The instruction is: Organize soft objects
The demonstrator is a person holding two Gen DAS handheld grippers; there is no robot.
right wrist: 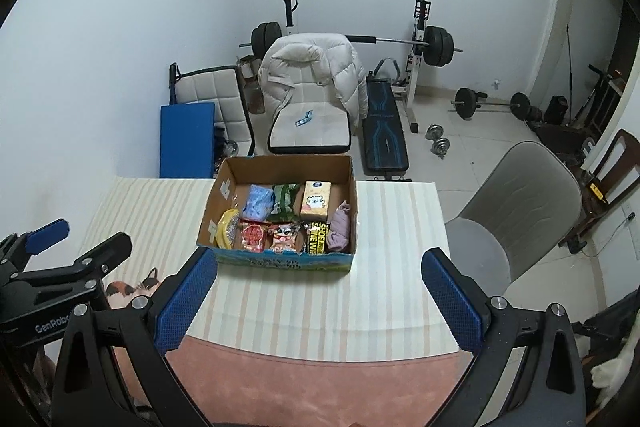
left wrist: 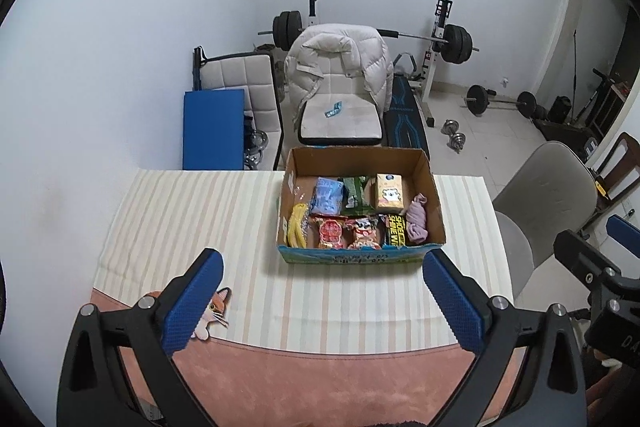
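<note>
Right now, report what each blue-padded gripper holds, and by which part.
Nothing is held. The left gripper and right gripper are both open, short of the brown cardboard box.

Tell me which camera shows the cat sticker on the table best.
Left wrist view: the cat sticker shows its face and whiskers beside the left gripper finger. In the right wrist view, the sticker is partly hidden behind the grippers.
</note>
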